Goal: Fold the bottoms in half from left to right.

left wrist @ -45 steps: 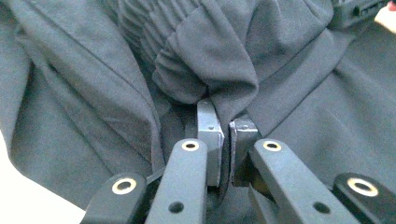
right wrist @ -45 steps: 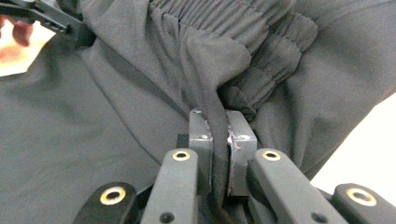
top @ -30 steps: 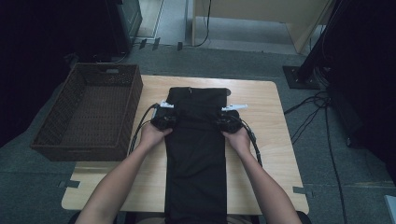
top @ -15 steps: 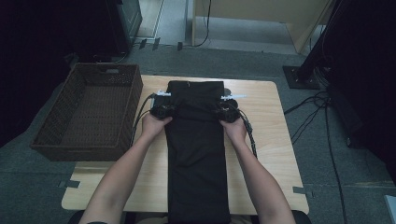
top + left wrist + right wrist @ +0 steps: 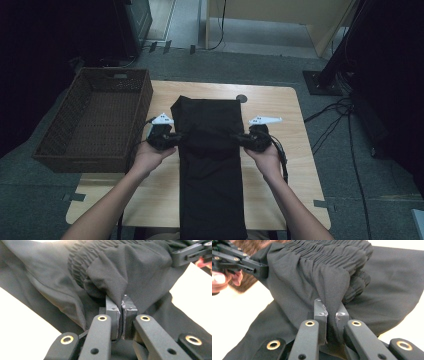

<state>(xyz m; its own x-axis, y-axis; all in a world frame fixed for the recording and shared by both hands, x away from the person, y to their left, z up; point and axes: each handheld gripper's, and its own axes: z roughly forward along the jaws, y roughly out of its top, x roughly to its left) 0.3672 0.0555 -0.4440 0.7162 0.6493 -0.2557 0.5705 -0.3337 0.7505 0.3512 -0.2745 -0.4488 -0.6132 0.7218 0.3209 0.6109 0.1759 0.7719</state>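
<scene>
Left gripper view shows my left gripper (image 5: 121, 307) pinching a bunch of the black pants (image 5: 140, 272) tight between its pads. My right gripper (image 5: 331, 311) does the same on the other side, with the stretchy waistband (image 5: 329, 252) puckered just above it. From high up, my 2 grippers (image 5: 175, 139) (image 5: 241, 139) hold both edges of the folded-over top part, a bit above the worktop (image 5: 295, 150). The pants (image 5: 210, 175) lie down the middle of the worktop, long way running from me toward the far edge, and the near end hangs off my side. I think the cloth is soft, light and floppy, so it will sag between the grippers. The edges near the waistband look like the best spots to hold. A brown basket (image 5: 95, 120) sits to the left.
</scene>
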